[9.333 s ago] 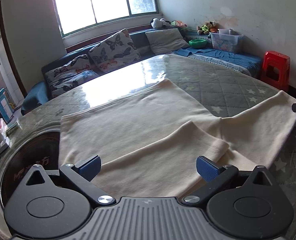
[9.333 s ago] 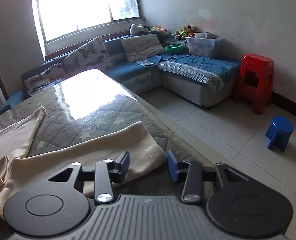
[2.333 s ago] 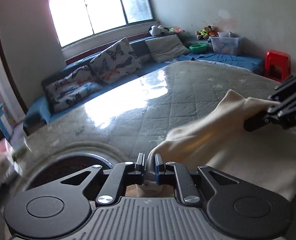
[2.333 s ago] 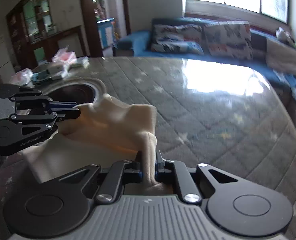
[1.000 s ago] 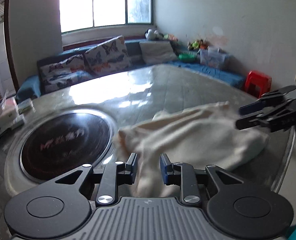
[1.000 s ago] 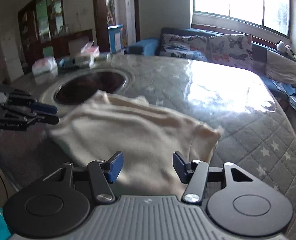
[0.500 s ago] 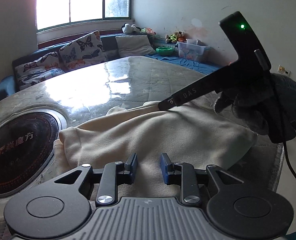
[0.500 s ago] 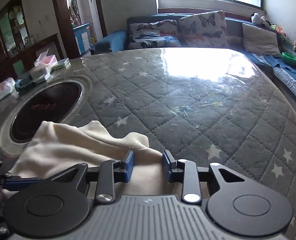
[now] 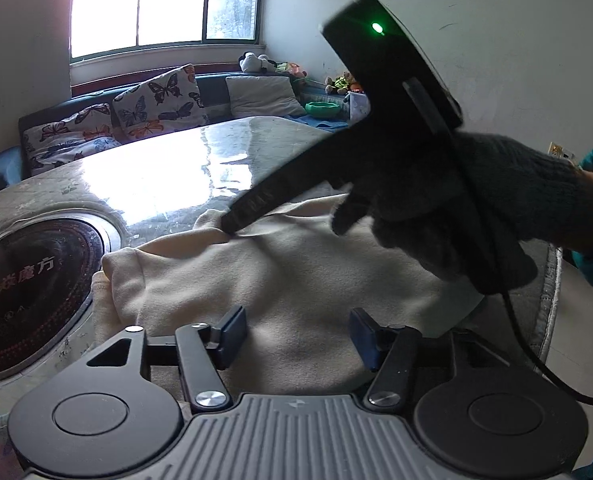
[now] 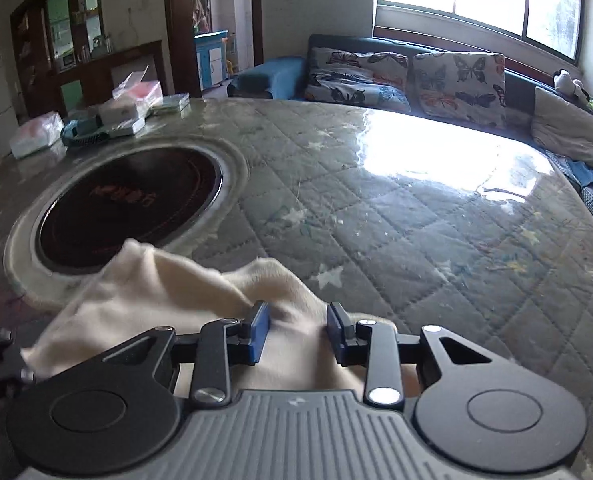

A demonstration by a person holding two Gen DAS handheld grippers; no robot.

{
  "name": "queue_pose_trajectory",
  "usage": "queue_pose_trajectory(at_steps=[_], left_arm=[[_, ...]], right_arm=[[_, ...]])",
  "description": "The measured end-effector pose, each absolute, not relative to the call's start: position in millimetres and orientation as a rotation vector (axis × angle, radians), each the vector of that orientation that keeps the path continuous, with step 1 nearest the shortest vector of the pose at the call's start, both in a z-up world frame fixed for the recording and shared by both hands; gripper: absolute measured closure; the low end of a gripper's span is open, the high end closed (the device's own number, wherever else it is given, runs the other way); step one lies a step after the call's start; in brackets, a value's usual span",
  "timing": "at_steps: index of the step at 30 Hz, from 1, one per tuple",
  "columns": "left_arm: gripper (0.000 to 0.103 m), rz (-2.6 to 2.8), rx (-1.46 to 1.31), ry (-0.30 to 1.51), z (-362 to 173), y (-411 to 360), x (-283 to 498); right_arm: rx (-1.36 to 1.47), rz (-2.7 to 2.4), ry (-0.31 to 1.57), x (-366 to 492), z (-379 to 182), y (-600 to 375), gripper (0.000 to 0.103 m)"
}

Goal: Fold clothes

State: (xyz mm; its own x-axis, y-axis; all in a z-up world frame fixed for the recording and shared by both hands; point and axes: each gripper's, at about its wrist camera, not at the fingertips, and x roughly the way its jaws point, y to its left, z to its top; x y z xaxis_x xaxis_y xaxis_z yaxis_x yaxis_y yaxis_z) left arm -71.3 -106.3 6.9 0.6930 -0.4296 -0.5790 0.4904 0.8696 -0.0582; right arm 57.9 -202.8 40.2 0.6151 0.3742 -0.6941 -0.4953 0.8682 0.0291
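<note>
Both of your jaws are spread: the left gripper (image 9: 296, 334) and the right gripper (image 10: 298, 334) each straddle the cream garment (image 9: 296, 276) without pinching it. It lies bunched on the quilted surface (image 10: 416, 216), the round cooktop (image 10: 128, 204) at its 10 o'clock.

Left wrist view: low over the bench (image 9: 224, 152), facing the window (image 9: 164, 4), the cream cloth (image 9: 296, 276) close below. Right wrist view: equally low, angled toward the sofa (image 10: 408, 76). Both share cloth, round inset hob (image 10: 128, 208) and butterfly cushions (image 9: 156, 100).
</note>
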Motion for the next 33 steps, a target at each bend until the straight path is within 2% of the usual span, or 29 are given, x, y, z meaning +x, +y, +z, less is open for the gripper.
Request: queue_pose_trajectory(at_steps=[4,6,11,14,19,27,33], left_arm=[[0.033,-0.514,0.099,0.612,8.9,-100.9,-75.3],[0.03,-0.508,0.083,0.615,8.7,-96.7,-75.2],[0.026,-0.502,0.068,0.615,7.4,-93.5,-77.4],[0.022,-0.502,0.079,0.609,8.2,-96.4,-77.6],[0.017,-0.496,0.062,0.606,7.3,-94.5,-77.8],[0.013,-0.486,0.05,0.598,4.8,-94.6,-79.2],[0.011,-0.482,0.046,0.6,6.2,-91.1,-79.0]], right_arm=[[-0.18,0.561,0.738,54.0,54.4,-196.0,0.07],[-0.186,0.59,0.732,51.1,60.1,-192.9,0.067],[-0.262,0.634,0.761,50.6,46.2,-165.5,0.065],[-0.276,0.661,0.761,49.4,47.1,-158.5,0.058],[-0.298,0.71,0.755,45.5,51.7,-149.0,0.058],[-0.396,0.782,0.748,37.6,46.8,-120.9,0.053],[-0.317,0.795,0.743,50.0,54.1,-115.3,0.052]])
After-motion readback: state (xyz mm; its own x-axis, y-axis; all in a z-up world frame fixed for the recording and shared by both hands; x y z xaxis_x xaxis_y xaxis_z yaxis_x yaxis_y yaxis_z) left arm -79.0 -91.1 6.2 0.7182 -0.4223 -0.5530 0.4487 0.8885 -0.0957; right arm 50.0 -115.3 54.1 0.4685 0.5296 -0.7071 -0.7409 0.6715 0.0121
